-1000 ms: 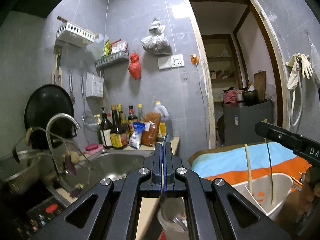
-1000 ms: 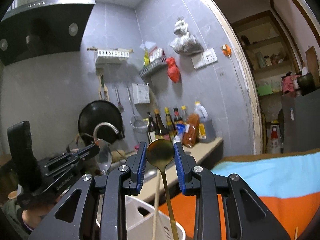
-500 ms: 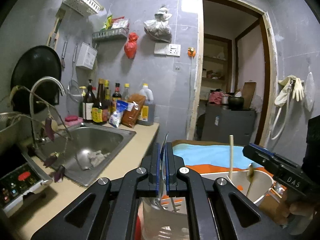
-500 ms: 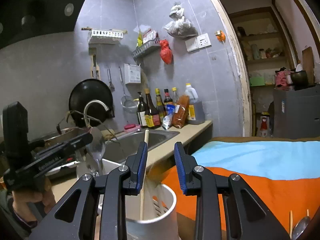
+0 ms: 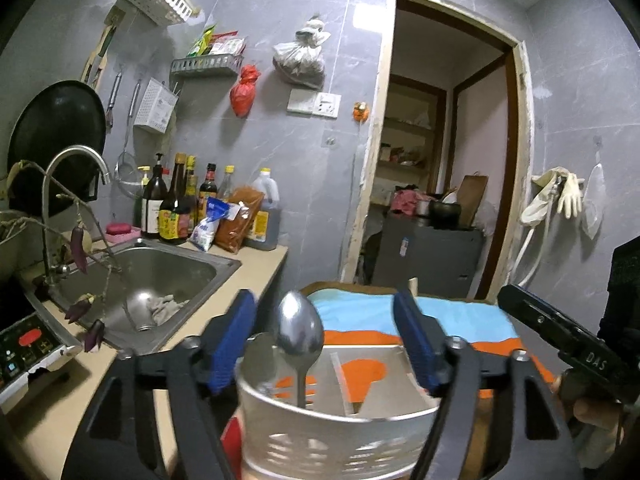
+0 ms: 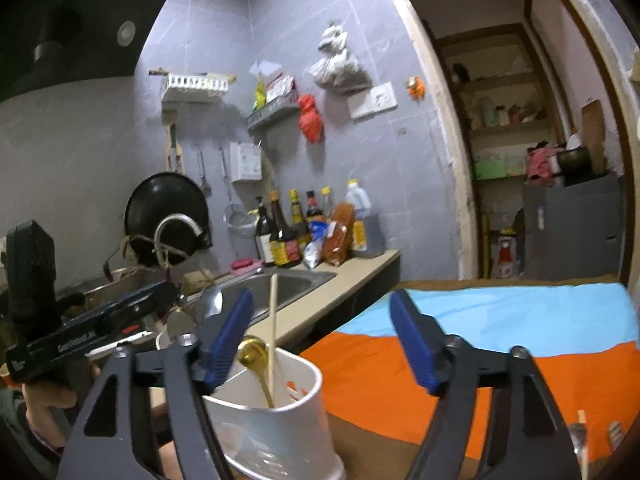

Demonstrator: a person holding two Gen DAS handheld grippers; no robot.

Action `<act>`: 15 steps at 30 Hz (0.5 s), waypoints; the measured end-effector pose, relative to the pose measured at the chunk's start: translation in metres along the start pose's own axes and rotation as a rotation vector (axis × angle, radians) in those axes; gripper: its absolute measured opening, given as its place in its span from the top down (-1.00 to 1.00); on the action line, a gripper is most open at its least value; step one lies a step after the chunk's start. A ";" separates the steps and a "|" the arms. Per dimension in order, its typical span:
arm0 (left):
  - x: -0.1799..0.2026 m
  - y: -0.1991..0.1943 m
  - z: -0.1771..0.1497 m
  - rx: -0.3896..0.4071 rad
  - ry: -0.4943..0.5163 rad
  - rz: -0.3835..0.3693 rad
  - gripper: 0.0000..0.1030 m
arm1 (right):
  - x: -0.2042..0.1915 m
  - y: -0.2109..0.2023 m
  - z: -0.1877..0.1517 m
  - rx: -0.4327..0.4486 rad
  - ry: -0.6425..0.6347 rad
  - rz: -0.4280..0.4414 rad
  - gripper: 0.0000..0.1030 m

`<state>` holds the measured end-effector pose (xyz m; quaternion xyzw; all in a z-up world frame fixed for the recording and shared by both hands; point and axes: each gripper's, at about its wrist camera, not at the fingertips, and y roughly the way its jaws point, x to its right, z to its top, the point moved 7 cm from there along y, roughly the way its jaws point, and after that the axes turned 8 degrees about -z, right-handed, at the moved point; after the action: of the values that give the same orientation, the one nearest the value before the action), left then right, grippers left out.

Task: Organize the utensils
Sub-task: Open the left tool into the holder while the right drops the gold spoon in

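Beside the kitchen sink (image 5: 160, 280), our white utensil holder (image 5: 340, 432) stands on the striped cloth (image 6: 480, 344) — silver spoon (image 5: 300, 328) and gold spoon (image 6: 254, 354) upright inside; left gripper (image 5: 324, 340) and right gripper (image 6: 320, 336) have just spread wide, gripping nothing.

Spoon (image 5: 301, 330) stands in the utensil holder (image 5: 340, 436) on the cloth (image 5: 460, 316); sink (image 5: 160, 276) lies left

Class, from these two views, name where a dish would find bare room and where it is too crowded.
Free: the orange and blue cloth right of the white utensil holder; the beige counter edge beside the steel sink. Crowded: the bottles at the wall.
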<state>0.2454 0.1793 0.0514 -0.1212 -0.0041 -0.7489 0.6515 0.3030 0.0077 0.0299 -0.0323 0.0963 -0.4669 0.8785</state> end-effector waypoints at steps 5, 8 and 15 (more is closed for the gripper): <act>0.027 -0.004 0.005 0.022 0.013 -0.025 -0.69 | 0.018 -0.036 0.015 0.075 -0.037 -0.091 -0.89; 0.045 -0.004 0.004 0.033 0.038 -0.021 -0.79 | 0.032 -0.060 0.022 0.129 -0.065 -0.163 -1.00; 0.086 0.000 -0.008 0.029 0.091 -0.021 -0.86 | 0.063 -0.107 0.027 0.181 -0.163 -0.328 -1.00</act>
<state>0.2331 0.0943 0.0597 -0.0773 0.0133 -0.7603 0.6448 0.2560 -0.1056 0.0628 -0.0061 -0.0239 -0.6063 0.7948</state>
